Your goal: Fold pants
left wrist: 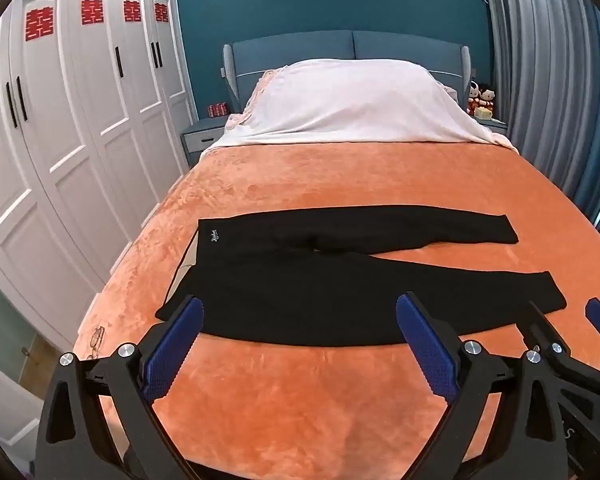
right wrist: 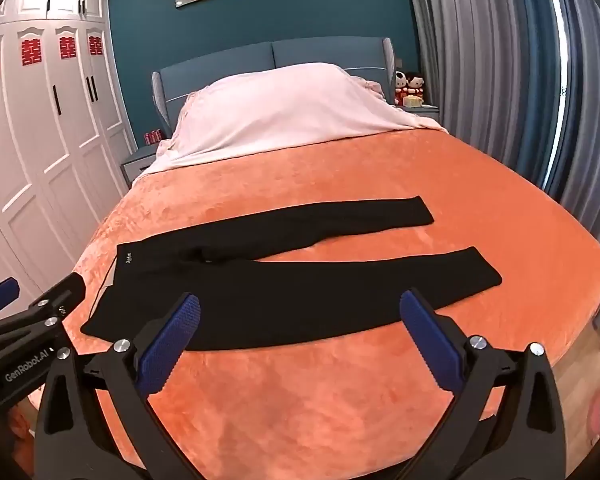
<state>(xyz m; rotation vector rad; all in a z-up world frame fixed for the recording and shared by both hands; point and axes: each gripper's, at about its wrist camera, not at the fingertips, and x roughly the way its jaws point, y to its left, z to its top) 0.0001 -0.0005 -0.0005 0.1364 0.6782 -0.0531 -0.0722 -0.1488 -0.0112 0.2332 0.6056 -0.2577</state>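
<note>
Left wrist view: the left gripper point(left wrist: 300, 344) has its fingers point(left wrist: 172, 348) spread wide with nothing between them, above bare orange blanket point(left wrist: 340, 176) near the foot of the bed. The black pants point(left wrist: 300, 292) lie flat across the blanket just beyond the fingertips, waistband toward the white wardrobe point(left wrist: 80, 120), both legs extending toward the curtain point(left wrist: 548, 80) (the legs are slightly parted). The right gripper point(left wrist: 572, 320) shows at the right edge.

Right wrist view: the right gripper point(right wrist: 300, 340) is likewise fully open and empty, fingers point(right wrist: 432, 344) clear of the pants point(right wrist: 280, 300). The left gripper point(right wrist: 32, 292) enters from the left, beside the waistband end. A white cover point(right wrist: 284, 108) drapes the headboard end.
</note>
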